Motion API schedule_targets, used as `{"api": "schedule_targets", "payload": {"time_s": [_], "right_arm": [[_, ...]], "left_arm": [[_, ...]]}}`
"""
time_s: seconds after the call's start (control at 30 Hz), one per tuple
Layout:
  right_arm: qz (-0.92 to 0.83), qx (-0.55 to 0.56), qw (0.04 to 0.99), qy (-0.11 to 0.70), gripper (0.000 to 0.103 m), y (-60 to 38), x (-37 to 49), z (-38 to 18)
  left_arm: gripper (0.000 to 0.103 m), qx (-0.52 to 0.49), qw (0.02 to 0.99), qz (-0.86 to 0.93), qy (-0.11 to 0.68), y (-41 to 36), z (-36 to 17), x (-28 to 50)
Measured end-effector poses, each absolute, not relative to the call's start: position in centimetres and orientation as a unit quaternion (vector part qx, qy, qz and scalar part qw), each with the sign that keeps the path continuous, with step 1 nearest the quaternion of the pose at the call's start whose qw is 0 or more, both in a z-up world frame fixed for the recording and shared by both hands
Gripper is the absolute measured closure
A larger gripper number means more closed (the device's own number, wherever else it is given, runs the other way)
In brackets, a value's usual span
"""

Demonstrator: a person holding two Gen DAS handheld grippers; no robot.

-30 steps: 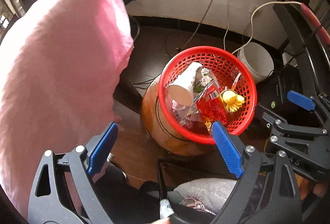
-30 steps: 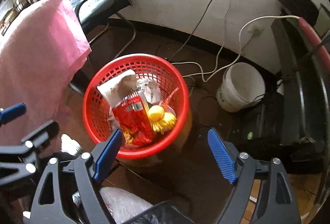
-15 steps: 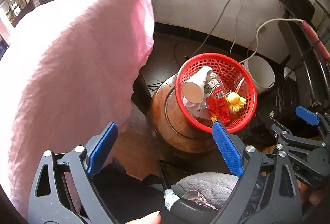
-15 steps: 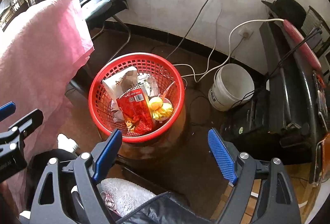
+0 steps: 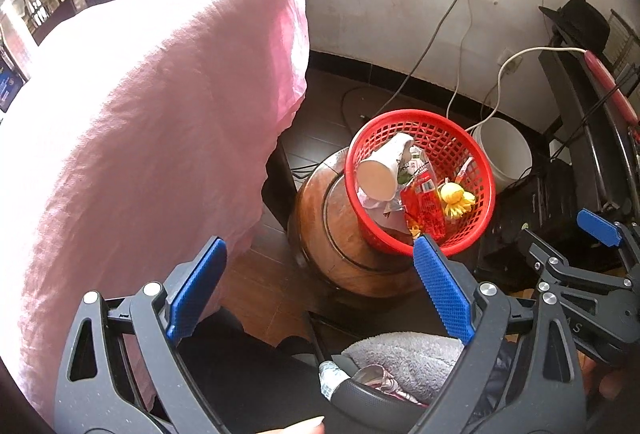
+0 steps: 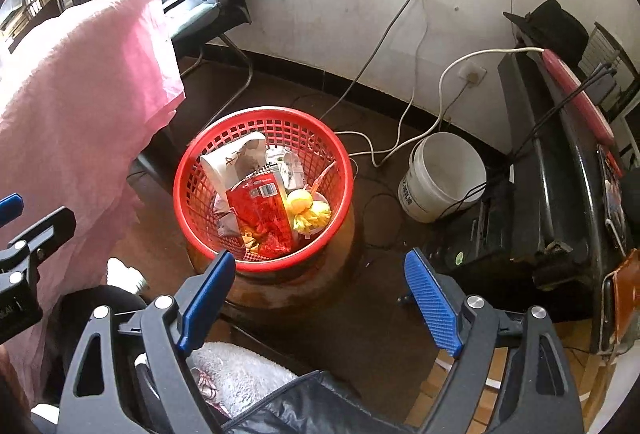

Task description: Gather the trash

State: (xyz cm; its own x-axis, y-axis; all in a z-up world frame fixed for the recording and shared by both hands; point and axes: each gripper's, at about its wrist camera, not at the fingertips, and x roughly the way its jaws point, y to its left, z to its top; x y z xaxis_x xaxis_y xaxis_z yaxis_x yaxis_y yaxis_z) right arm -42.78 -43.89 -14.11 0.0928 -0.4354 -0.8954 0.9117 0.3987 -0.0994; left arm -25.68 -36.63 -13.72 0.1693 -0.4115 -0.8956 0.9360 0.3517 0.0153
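A pink cloth (image 6: 80, 106) drapes left; a white bucket (image 6: 444, 174) stands by the wall.

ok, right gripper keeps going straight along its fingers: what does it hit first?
Probably the wooden barrel stand under the red basket, near its front edge. The right gripper is open and empty, and nothing shows between its fingers and that spot. Depth is unclear, so it might clip the basket rim instead.
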Motion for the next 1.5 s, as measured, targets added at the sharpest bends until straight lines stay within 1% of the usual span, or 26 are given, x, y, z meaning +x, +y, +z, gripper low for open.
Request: {"api": "schedule_targets", "payload": {"time_s": [0.77,1.5], "right_arm": [[-0.483,0.26,0.689,0.473,0.018,-43.94,-42.71,-14.58],[-0.484,0.263,0.688,0.473,0.018,-44.31,-43.25,-14.82]], "left_arm": [[0.012,0.306,0.697,-0.481,0.434,-36.65,-13.72,-25.78],[0.009,0.308,0.697,-0.484,0.43,-36.53,-13.98,-25.9]]}}
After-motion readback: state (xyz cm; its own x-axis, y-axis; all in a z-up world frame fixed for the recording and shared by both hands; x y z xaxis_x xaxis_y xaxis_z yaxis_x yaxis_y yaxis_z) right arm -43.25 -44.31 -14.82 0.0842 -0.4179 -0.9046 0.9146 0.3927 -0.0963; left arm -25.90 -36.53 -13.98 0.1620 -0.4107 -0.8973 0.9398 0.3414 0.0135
